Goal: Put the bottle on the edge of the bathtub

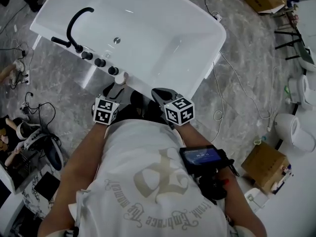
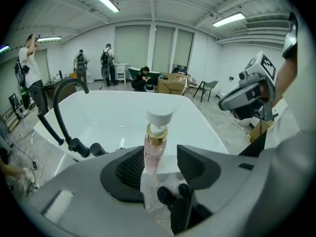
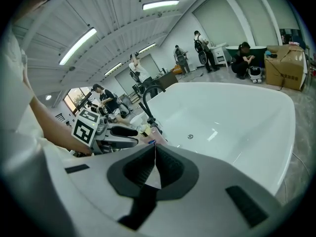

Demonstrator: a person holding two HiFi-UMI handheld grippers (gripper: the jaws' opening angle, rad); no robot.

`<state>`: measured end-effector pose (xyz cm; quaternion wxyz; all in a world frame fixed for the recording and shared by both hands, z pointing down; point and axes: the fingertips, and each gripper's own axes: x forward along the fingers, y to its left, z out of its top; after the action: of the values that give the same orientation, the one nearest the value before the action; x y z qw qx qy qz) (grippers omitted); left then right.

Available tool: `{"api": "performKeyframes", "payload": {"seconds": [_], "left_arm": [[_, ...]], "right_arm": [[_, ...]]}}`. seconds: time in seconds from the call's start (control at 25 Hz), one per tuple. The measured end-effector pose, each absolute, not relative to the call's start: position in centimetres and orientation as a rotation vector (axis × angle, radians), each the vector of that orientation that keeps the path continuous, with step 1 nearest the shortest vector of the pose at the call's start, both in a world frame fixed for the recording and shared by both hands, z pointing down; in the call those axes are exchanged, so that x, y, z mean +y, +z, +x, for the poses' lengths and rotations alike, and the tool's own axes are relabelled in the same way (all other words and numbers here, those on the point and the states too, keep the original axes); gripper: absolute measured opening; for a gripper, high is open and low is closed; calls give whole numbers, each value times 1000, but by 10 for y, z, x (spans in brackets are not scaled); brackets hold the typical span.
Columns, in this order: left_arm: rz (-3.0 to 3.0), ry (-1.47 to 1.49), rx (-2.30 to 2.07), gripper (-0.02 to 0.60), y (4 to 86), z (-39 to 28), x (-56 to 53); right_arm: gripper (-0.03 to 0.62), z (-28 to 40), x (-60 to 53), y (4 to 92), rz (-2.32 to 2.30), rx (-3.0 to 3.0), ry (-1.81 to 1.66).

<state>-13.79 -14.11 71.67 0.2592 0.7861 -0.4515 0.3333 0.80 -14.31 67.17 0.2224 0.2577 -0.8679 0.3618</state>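
Note:
A pink bottle with a gold collar and white cap stands upright on the near rim of the white bathtub. In the head view its cap shows just ahead of my left gripper. My left gripper is open around the bottle: the bottle sits close to the left pad, and a clear gap separates it from the right pad. My right gripper is shut with nothing in it, and hovers over the rim to the right of the bottle.
A black curved faucet and several black knobs sit on the rim left of the bottle. Cables and gear lie on the floor at left. Cardboard boxes and white toilets stand at right. People stand at the back of the room.

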Motion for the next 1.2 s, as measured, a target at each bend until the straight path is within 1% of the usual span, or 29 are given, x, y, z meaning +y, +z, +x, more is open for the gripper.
{"api": "performKeyframes", "payload": {"seconds": [0.16, 0.4, 0.56, 0.92, 1.2], "left_arm": [[2098, 847, -1313, 190, 705, -144, -138], [2074, 699, -1408, 91, 676, -156, -126], [2078, 604, -1467, 61, 653, -165, -122], [2070, 320, -1565, 23, 592, -173, -125], [2158, 247, -1591, 15, 560, -168, -119]], "right_arm": [[6, 9, -150, 665, 667, -2425, 956], [6, 1, -153, 654, 642, -2467, 914], [6, -11, -158, 640, 617, -2517, 874], [6, -32, -166, 598, 537, -2657, 759], [6, -32, -170, 566, 491, -2741, 635]]}}
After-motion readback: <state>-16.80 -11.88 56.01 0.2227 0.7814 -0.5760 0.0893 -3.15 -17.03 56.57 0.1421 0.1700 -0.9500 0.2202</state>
